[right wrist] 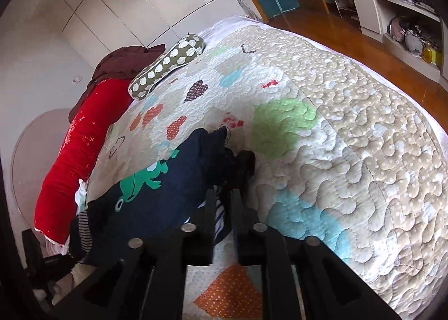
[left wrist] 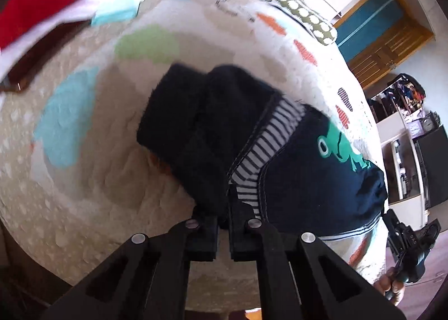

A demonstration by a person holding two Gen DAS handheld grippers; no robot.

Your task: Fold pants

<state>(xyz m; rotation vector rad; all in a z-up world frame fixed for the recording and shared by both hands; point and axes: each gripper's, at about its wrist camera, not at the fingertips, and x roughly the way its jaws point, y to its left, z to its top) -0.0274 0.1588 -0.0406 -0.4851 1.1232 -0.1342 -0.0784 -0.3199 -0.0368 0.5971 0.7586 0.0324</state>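
Observation:
Small navy pants (left wrist: pixel 302 177) with a green frog print and a striped lining lie bunched on the quilted bedspread (left wrist: pixel 84 180). My left gripper (left wrist: pixel 223 208) is shut on the pants' striped waistband edge and holds it lifted. In the right wrist view the same pants (right wrist: pixel 168 188) hang to the left, and my right gripper (right wrist: pixel 223 199) is shut on another part of their edge. The right gripper also shows in the left wrist view (left wrist: pixel 406 247) at the lower right, held by a hand.
A red bolster (right wrist: pixel 75 152), a brown garment (right wrist: pixel 123 62) and a spotted olive pillow (right wrist: pixel 165 65) lie at the head of the bed. Folded white and blue cloth (left wrist: pixel 117 3) sits near them. Wooden floor (right wrist: pixel 350 31) and shelves (right wrist: pixel 397 3) lie beyond the bed's edge.

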